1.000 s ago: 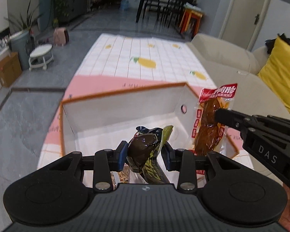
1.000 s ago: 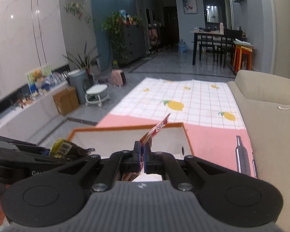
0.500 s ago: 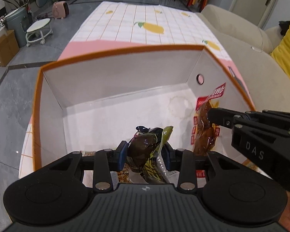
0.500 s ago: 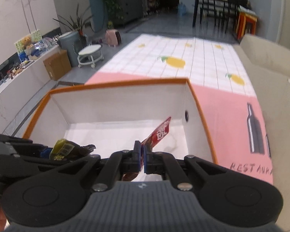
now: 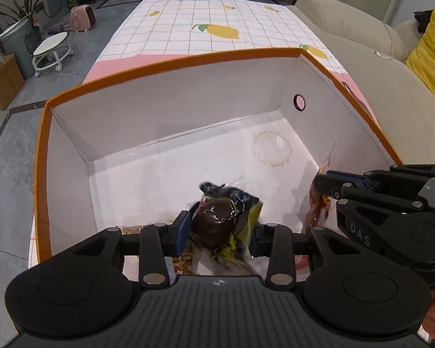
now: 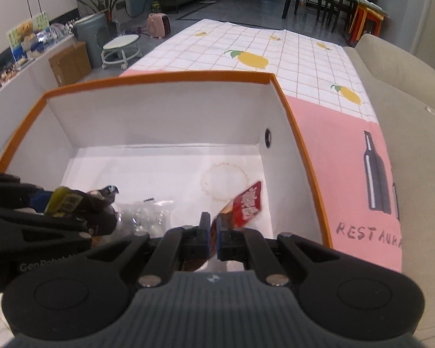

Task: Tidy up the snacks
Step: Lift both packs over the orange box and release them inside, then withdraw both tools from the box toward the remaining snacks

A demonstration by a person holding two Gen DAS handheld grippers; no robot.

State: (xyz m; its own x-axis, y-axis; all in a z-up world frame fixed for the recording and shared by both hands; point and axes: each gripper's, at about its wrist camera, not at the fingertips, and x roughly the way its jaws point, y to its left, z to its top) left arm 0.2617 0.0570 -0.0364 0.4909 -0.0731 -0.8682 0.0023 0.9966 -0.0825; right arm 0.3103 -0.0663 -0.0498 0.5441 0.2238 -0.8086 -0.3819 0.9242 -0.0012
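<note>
1. Your left gripper (image 5: 219, 230) is clamped on a dark brown snack packet (image 5: 217, 220) with yellow-green wrapping, its blue pads pressing the packet from both sides; it hangs inside the box (image 5: 171, 110), low near the front wall, so a release should drop it only a short way

2. Your right gripper (image 6: 213, 236) is closed tight on the thin edge of a red snack pouch (image 6: 246, 203); in the left camera the same pouch (image 5: 319, 200) shows as a brownish strip hanging from the fingers. Pinching the seam edge lets the pouch dangle freely, which I judge suits lowering it flat against the floor of the box

3. The pouch sits toward the box's right wall, below the small round hole (image 5: 299, 102); the brown packet is toward the middle of the front edge. The two are near but apart, so they look aimed at separate spots rather than one pile

4. Other wrapped snacks already lie along the front of the box floor under both tools, among them a clear crinkled bag (image 6: 148, 214); the rear half of the floor is bare but for a ring stain (image 5: 272, 150)

5. The box rests on a pink and lemon-print cloth (image 6: 348, 150), beside a beige sofa (image 5: 397, 87)

6. Judging by this, you are at the drop-in step: both snacks are inside the walls and not yet let go
</note>
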